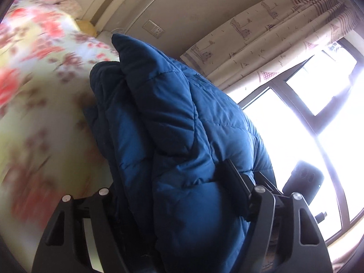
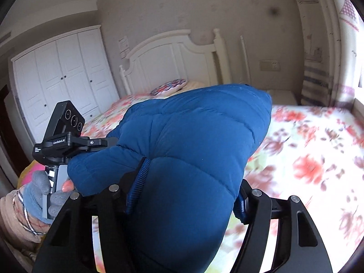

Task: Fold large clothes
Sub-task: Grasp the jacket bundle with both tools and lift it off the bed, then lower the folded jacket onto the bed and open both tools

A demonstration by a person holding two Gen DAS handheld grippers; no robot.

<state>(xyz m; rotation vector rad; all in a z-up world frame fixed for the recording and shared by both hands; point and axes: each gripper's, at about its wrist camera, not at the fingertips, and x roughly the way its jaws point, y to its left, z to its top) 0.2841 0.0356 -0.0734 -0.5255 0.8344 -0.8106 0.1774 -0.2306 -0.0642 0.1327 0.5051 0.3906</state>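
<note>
The blue padded jacket (image 2: 182,150) hangs bunched above the floral bed (image 2: 307,159), clamped in both the left gripper (image 1: 182,195) and right gripper (image 2: 186,195); we keep both grips firm, lift evenly, avoid dragging fabric.

floral bedspread (image 1: 34,95) smeared by blur, left tool (image 1: 173,195) fingertips buried (blue jacket (image 1: 173,118))
</note>
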